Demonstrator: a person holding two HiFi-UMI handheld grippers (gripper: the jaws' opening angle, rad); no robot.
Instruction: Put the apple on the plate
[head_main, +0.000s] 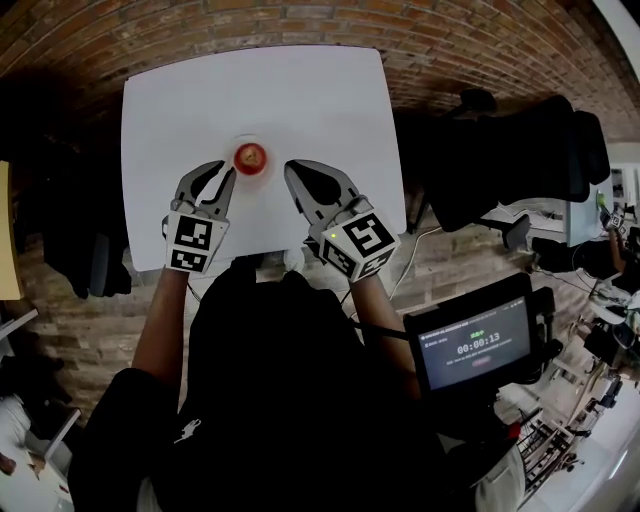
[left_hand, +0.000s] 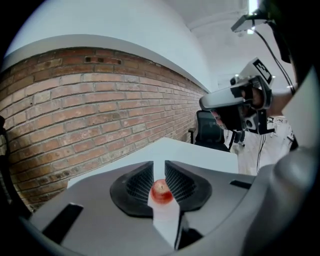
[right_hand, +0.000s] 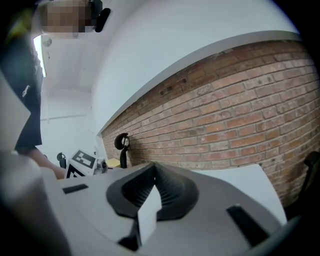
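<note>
A red apple (head_main: 250, 157) lies on a small white plate (head_main: 250, 138) that hardly stands out from the white table (head_main: 200, 90). My left gripper (head_main: 222, 168) hovers just left of the apple, apart from it, its jaws nearly together with a narrow gap and nothing in it. In the left gripper view the apple (left_hand: 161, 191) shows through that gap, beyond the gripper (left_hand: 159, 167). My right gripper (head_main: 292, 168) hangs just right of the plate, shut and empty. In the right gripper view its jaws meet at the gripper (right_hand: 154, 167) tips.
A brick wall (head_main: 300, 20) runs behind the table's far edge. Black office chairs (head_main: 500, 150) stand to the table's right. A monitor with a timer (head_main: 475, 345) sits at the lower right. A dark object (head_main: 75, 240) stands left of the table.
</note>
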